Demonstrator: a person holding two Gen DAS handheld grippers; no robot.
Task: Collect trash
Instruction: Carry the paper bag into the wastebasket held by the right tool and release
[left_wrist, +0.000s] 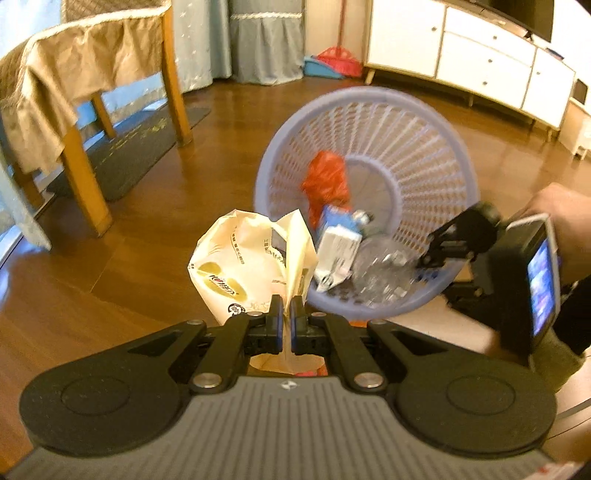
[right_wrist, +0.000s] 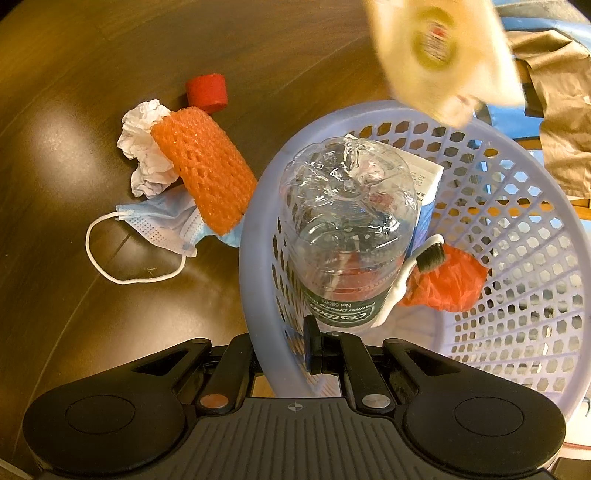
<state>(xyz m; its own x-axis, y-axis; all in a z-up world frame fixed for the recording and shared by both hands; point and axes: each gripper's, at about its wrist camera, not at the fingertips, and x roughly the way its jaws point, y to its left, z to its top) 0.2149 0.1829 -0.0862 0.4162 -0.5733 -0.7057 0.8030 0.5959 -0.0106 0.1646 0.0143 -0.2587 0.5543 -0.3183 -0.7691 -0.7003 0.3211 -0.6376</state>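
A: In the left wrist view our left gripper (left_wrist: 287, 308) is clenched on a cream plastic wrapper (left_wrist: 240, 266), which hangs just ahead of the fingers at frame centre, over the wooden floor (left_wrist: 147, 206).

B: And our right gripper (right_wrist: 291, 350) is clamped on the near rim of the lavender basket (right_wrist: 517, 258); we see the rim running between its fingers at the bottom centre of the right wrist view, the basket tilted.

A: Inside the basket we count a clear plastic bottle (right_wrist: 347, 229), a toothbrush (right_wrist: 413, 273), a crumpled orange bag (right_wrist: 450, 284) and a small carton (left_wrist: 338, 251).

B: The wrapper shows blurred at the upper right of our right view, above the basket's far rim.

A: To the left of the basket, on the floor, we see a face mask (right_wrist: 162, 225), an orange foam net (right_wrist: 207, 170), crumpled white tissue (right_wrist: 146, 147) and a red cap (right_wrist: 207, 92).
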